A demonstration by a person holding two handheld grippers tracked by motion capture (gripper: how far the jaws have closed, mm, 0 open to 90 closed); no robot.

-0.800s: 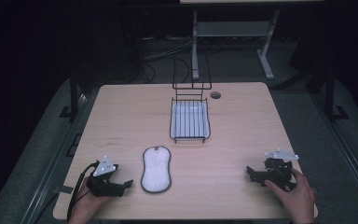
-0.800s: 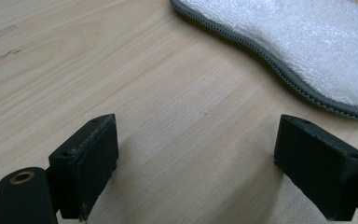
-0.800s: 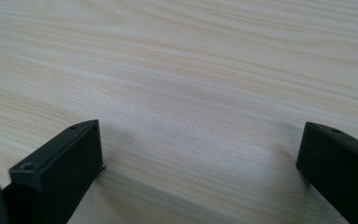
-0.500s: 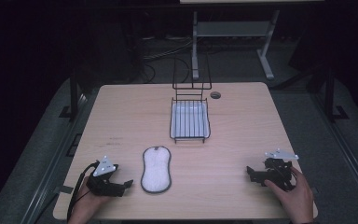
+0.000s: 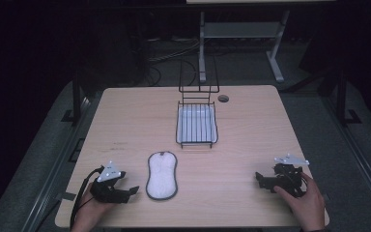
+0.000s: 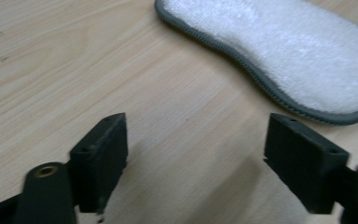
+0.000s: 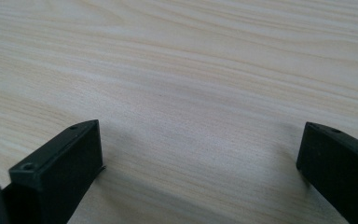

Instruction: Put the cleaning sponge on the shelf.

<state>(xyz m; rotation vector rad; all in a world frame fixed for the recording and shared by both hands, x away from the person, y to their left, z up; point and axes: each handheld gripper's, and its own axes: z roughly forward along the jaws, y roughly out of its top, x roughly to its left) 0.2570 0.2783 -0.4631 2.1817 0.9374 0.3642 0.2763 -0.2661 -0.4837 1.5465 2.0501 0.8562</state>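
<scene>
A white fluffy pad with a grey rim [image 5: 162,175] lies flat on the wooden table [image 5: 125,125], near its front edge. My left gripper [image 5: 134,190] rests on the table just left of the pad, jaws open and empty. In the left gripper view the pad [image 6: 284,56] lies ahead and to the right of the open gripper [image 6: 196,154]. My right gripper [image 5: 258,179] sits low at the front right of the table, held by a hand [image 5: 306,205]. Its jaws stand wide open over bare wood in the right gripper view, gripper [image 7: 200,154] empty.
A black wire rack with a white tray [image 5: 196,123] stands at the table's middle back, its wire handle rising behind. A small round hole [image 5: 223,98] marks the tabletop near the far edge. Dark floor, cables and a stand's legs [image 5: 241,34] lie beyond.
</scene>
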